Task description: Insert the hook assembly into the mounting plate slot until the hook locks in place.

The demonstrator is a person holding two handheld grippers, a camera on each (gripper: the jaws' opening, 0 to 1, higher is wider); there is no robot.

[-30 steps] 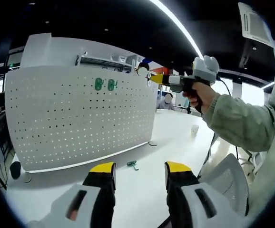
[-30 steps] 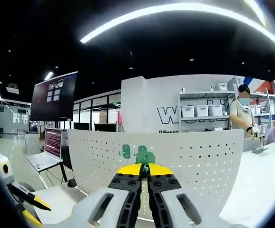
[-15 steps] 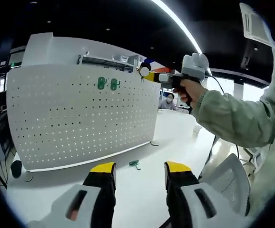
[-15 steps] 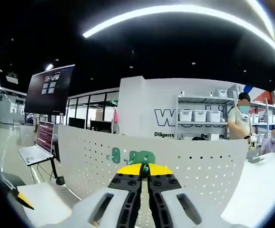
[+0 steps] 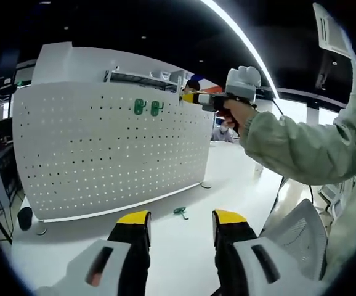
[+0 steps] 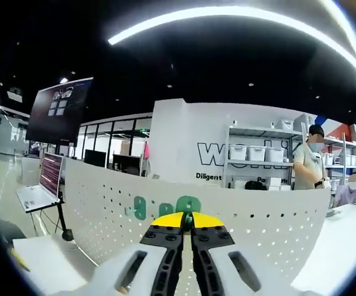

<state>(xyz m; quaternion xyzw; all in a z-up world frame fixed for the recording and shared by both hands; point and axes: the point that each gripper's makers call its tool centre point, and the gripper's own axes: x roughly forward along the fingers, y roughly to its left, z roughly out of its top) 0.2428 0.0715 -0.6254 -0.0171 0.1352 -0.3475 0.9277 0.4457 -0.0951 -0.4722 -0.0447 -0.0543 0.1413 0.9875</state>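
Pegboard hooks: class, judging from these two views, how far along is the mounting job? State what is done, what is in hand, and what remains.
Done: two green hooks already sit high on the white pegboard. In hand: the right gripper, jaws shut on a third green hook, is held up by the board's upper holes. Left: that hook is not visibly seated yet, and a spare green hook lies on the table. The left gripper is open, idle.

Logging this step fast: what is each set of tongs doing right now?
Left tongs: open, holding nothing, above the white table.
Right tongs: shut on a green hook, near the pegboard.
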